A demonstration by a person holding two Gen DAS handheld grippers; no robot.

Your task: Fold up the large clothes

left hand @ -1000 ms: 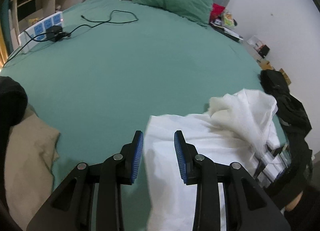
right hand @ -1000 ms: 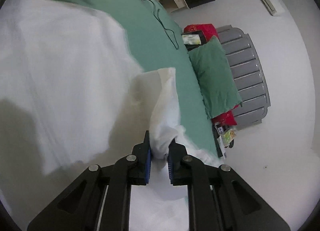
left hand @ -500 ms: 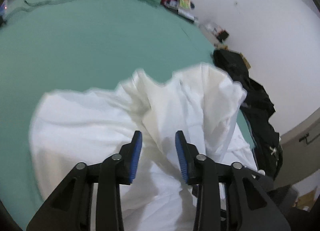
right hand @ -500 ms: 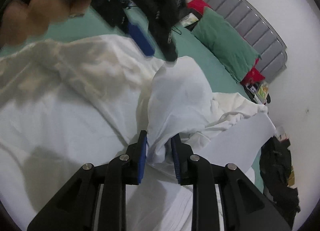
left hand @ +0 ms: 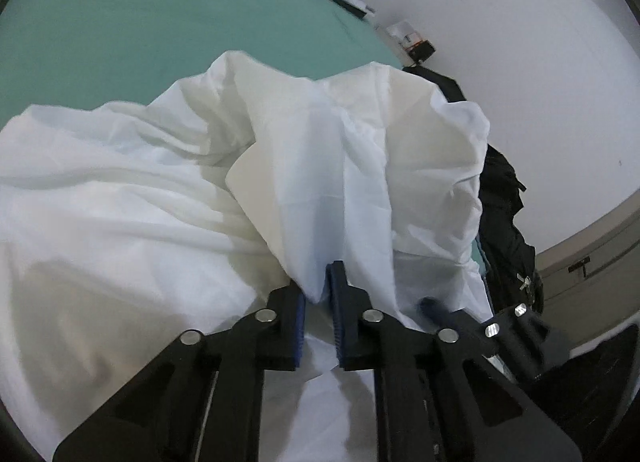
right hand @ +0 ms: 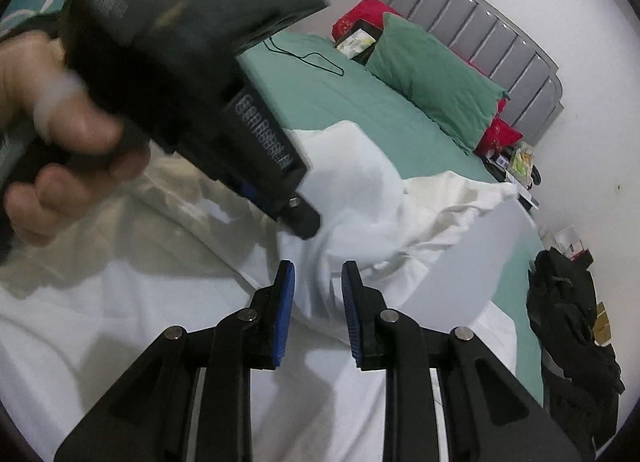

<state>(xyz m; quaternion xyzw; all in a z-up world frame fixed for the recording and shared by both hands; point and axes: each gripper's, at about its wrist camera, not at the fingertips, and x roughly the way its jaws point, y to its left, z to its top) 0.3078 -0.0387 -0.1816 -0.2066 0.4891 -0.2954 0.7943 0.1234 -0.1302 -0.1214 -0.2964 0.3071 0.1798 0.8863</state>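
White garment (left hand: pixel 160 201), a large thin piece of clothing, lies crumpled across the lower and middle part of the left wrist view, on a bed covered by a green sheet (left hand: pixel 140 21) that fills the upper left of the frame. Left gripper (left hand: pixel 320 298), at bottom centre, has just been closing; its blue-padded jaws stand nearly together and pinch a raised fold of the white cloth that rises from between them toward the middle of the frame. At the right edge a black bag (left hand: pixel 504 221) hangs beside the bed against a white wall (left hand: pixel 540 61).

In the right wrist view the right gripper (right hand: pixel 318 290) sits at bottom centre. Its jaws have just been opening and stand apart, with a fold of the same garment (right hand: pixel 360 197) lying in the gap; whether the pads touch it cannot be told. Upper left of this frame is filled by the blurred black body of the left gripper (right hand: pixel 256 141), gripped by the person's left hand (right hand: pixel 60 133), its tip pointing down into the cloth near the frame's centre. Farther back, at upper right, a green pillow (right hand: pixel 432 73) leans against a grey padded headboard (right hand: pixel 492 33), with a red cushion (right hand: pixel 356 17) beside it and a black cable (right hand: pixel 316 57) trailing on the sheet.
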